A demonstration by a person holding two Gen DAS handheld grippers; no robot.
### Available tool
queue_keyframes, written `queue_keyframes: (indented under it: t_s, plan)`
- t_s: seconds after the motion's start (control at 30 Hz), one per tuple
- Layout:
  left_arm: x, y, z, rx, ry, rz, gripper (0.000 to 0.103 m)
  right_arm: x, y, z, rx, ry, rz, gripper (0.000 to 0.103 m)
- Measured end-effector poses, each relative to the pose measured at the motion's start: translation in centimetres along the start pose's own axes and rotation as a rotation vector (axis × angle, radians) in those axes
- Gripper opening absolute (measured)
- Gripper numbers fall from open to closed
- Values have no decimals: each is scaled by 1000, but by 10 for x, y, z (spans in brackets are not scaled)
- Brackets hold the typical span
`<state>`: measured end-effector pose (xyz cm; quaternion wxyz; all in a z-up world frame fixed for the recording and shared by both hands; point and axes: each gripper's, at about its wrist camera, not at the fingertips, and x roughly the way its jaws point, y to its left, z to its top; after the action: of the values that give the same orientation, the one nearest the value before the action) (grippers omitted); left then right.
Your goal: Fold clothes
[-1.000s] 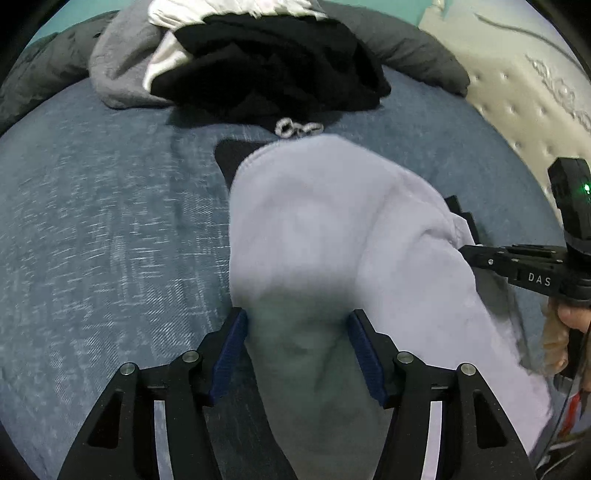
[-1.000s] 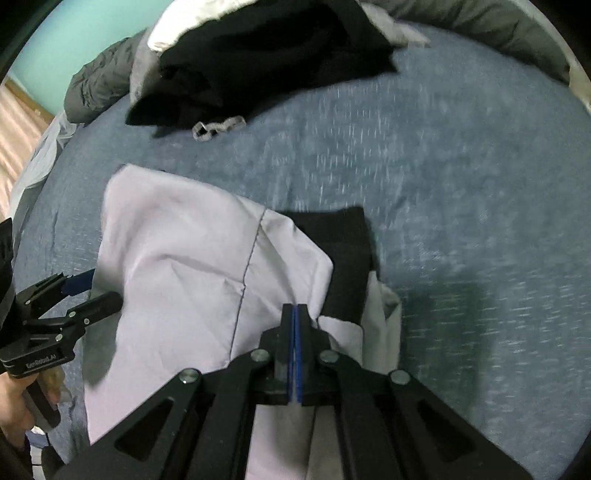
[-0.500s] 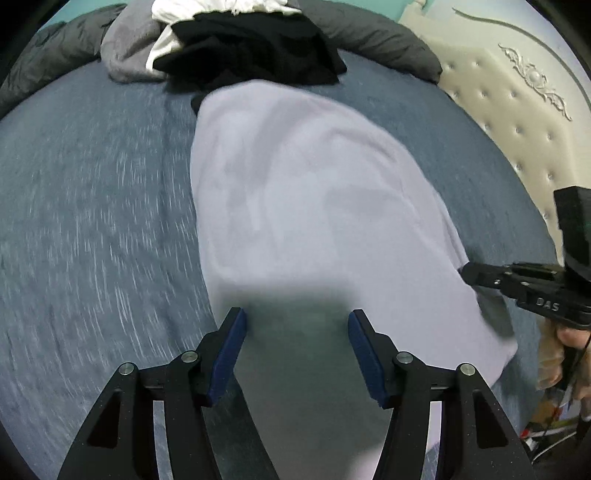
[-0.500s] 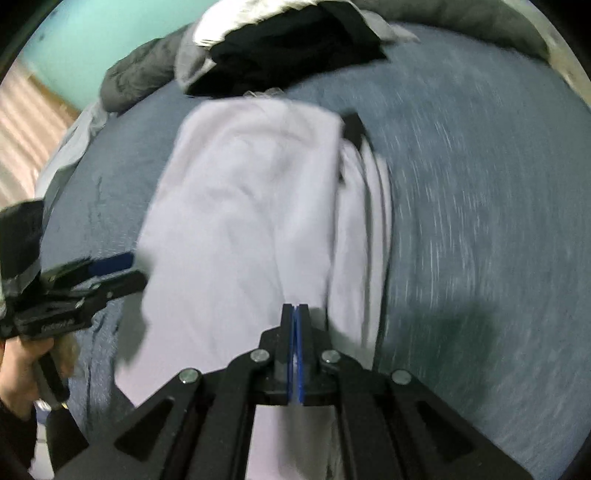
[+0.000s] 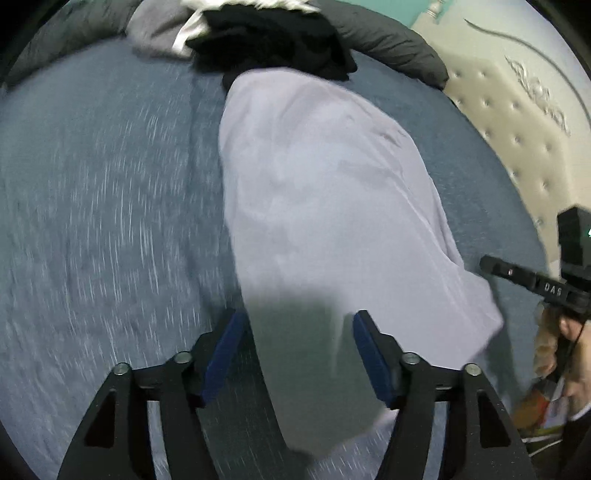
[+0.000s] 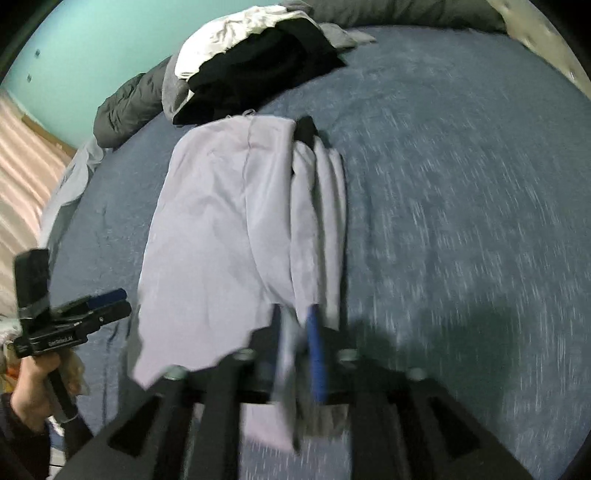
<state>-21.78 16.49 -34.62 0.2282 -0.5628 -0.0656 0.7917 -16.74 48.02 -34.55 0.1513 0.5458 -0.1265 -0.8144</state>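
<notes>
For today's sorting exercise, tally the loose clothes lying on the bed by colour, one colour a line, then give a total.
Lavender: 1, the lavender garment spread flat
Black: 1, the black garment in the pile
White: 1, the white garment in the pile
Grey: 1, the grey garment in the pile
Total: 4 visible; the pile may hide more

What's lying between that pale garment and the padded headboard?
Only bare blue bedding. In the left wrist view, the lavender garment ends at its right edge, then the blue cover runs uninterrupted to the cream tufted headboard.
</notes>
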Motion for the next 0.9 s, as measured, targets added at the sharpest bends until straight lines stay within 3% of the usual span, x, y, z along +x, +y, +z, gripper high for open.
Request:
queue_keyframes:
  t_s: [0.1, 0.2, 0.43, 0.7, 0.83, 0.9]
  plan:
    - [0, 12, -13, -53, 24, -31, 71, -3, -3, -12, 35, 36, 37, 60]
    - [3, 14, -25, -66, 43, -44, 73, 3, -2, -26, 66, 68, 64, 68]
    - [17, 7, -42, -83, 89, -82, 73, 31, -16, -39, 123, 131, 63, 76]
    - [36, 12, -48, -137, 114, -156, 75, 45, -15, -31, 118, 120, 66, 79]
    - [44, 7, -47, -131, 111, -170, 75, 51, -3, -23, 89, 114, 43, 79]
    - [47, 6, -45, -138, 107, -175, 75, 52, 1, -21, 71, 112, 40, 71]
